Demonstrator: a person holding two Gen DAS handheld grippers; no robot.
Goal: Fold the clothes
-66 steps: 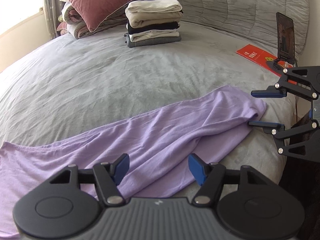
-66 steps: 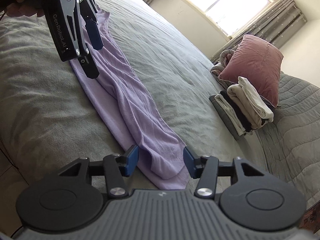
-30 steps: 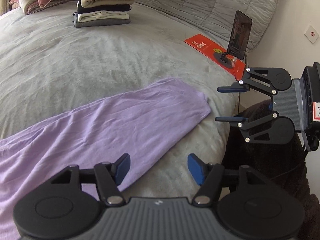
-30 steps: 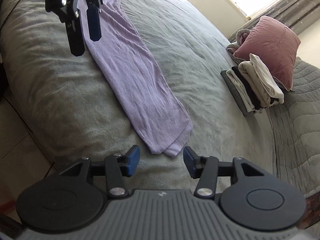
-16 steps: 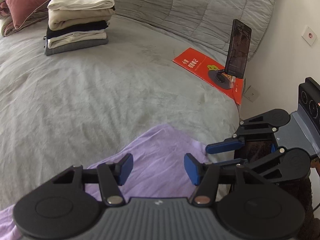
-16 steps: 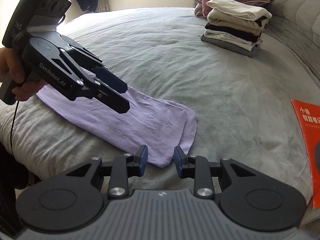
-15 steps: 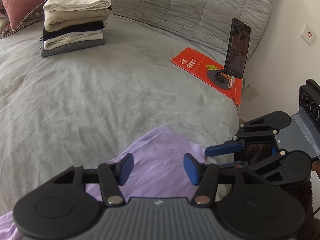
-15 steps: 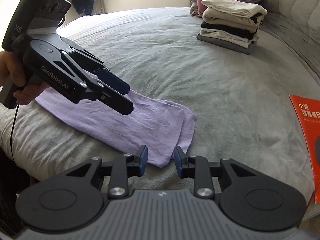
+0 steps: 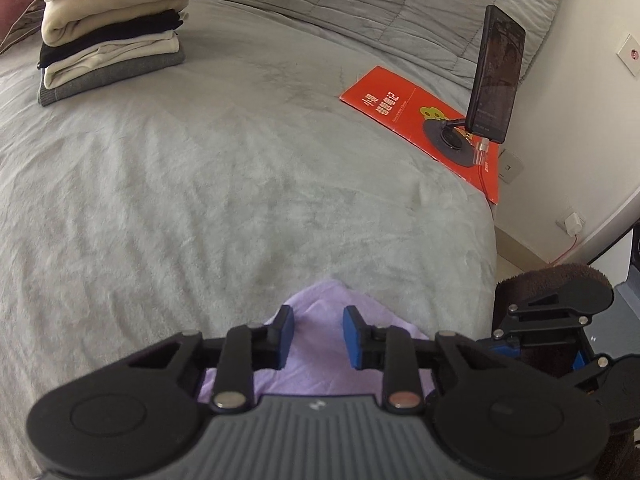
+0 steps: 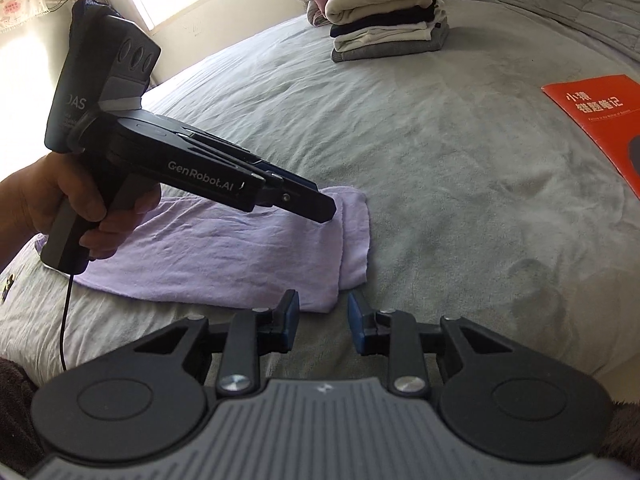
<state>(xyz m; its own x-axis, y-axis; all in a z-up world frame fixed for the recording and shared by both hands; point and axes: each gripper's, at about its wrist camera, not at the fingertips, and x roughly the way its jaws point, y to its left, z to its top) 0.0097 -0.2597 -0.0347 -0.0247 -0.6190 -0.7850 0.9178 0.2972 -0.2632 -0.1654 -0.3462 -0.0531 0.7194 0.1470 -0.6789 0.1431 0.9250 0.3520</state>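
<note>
A lilac garment [image 10: 224, 256] lies folded in a long strip near the front edge of the grey bed [image 10: 440, 168]. Its right end [image 9: 320, 344] shows in the left wrist view. My left gripper [image 9: 316, 340] is open just above that end, its blue pads either side of the cloth's far corner; from the right wrist view it [image 10: 316, 206] reaches over the cloth. My right gripper [image 10: 320, 320] is open, low at the near corner of the same end, holding nothing. It shows at the lower right of the left wrist view [image 9: 532, 348].
A stack of folded clothes [image 9: 108, 28] stands at the back of the bed, also seen from the right [image 10: 384, 12]. A red booklet [image 9: 416, 120] with a phone on a stand [image 9: 496, 76] lies at the bed's right edge, by the wall.
Both grippers have come down to the garment's right end. The left gripper's jaws have narrowed and now straddle the far corner. The right gripper has moved closer to the near corner.
</note>
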